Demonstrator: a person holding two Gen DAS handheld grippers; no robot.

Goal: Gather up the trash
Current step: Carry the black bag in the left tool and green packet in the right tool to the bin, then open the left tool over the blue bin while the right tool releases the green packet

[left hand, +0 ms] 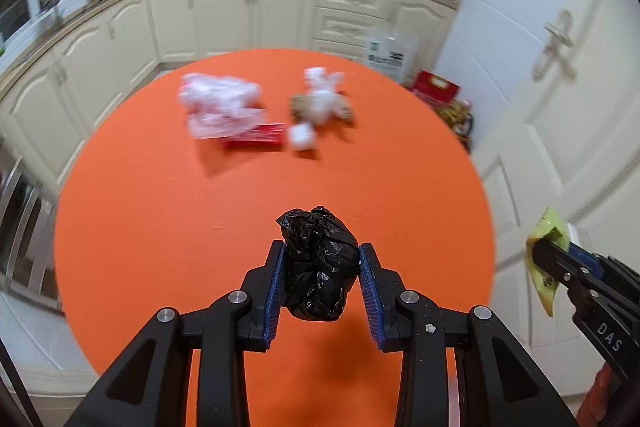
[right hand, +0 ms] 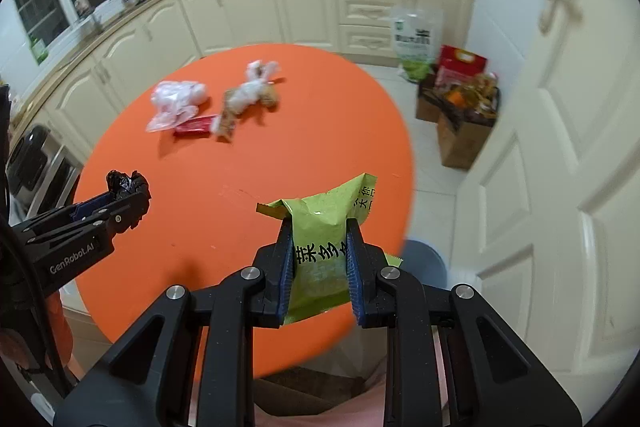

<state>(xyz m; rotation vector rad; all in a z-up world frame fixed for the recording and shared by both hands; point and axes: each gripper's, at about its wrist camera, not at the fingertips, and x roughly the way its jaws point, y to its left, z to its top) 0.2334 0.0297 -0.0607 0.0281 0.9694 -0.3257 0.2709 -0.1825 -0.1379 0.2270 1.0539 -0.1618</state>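
Your left gripper (left hand: 322, 281) clamps a black bag wad (left hand: 319, 265) above the orange table's (left hand: 200, 227) near edge. Your right gripper (right hand: 320, 267) pinches a green packet (right hand: 320, 223) over that same edge. Remaining trash pile (left hand: 264, 111) sits on the table's far side.

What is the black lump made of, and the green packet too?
The black lump in the left gripper looks like thin plastic bag film: glossy and full of crumpled folds. The green packet in the right gripper looks like printed snack-wrapper film, matte, creased where it is pinched; whether plastic or coated paper is unclear.
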